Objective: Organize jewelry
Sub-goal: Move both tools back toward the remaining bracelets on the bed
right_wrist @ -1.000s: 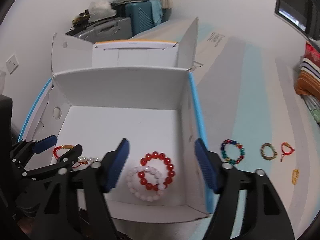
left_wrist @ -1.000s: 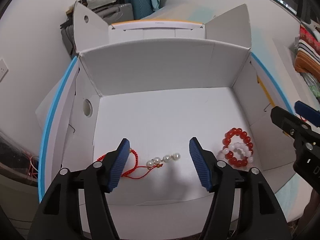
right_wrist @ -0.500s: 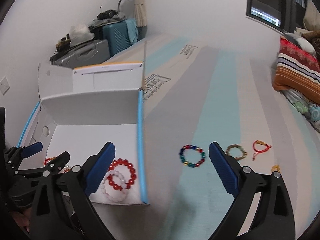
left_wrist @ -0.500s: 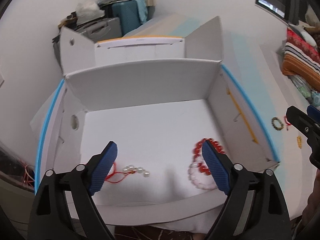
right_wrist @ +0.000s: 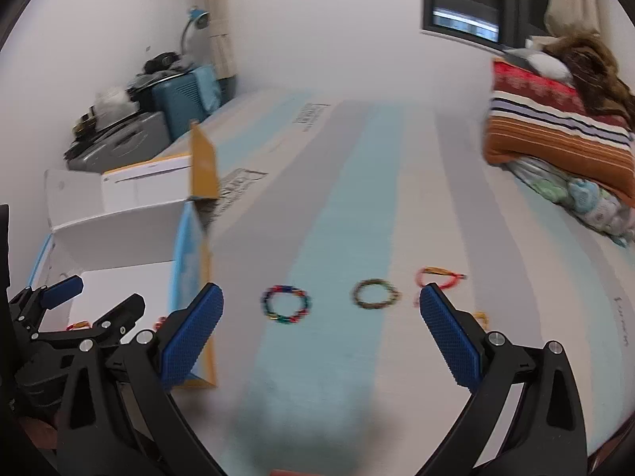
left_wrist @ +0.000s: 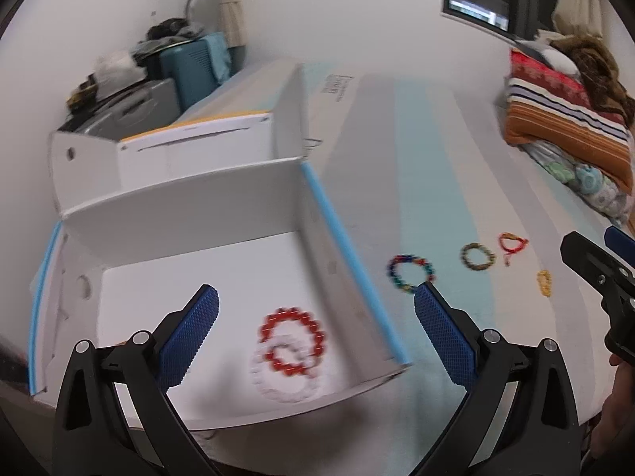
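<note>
A white cardboard box with blue edges holds a red bead bracelet overlapping a white bead bracelet. On the striped surface right of the box lie a multicoloured bracelet, an olive bracelet, a red cord bracelet and a small yellow one. My left gripper is open and empty, over the box's right side. My right gripper is open and empty, just in front of the loose bracelets.
Suitcases and clutter stand at the far left by the wall. Folded striped blankets lie at the right. The box's right wall stands left of my right gripper.
Both grippers have swung right, away from the box interior. The red cord and pearl bracelet has left the left view; the loose bracelets have come into both views.
</note>
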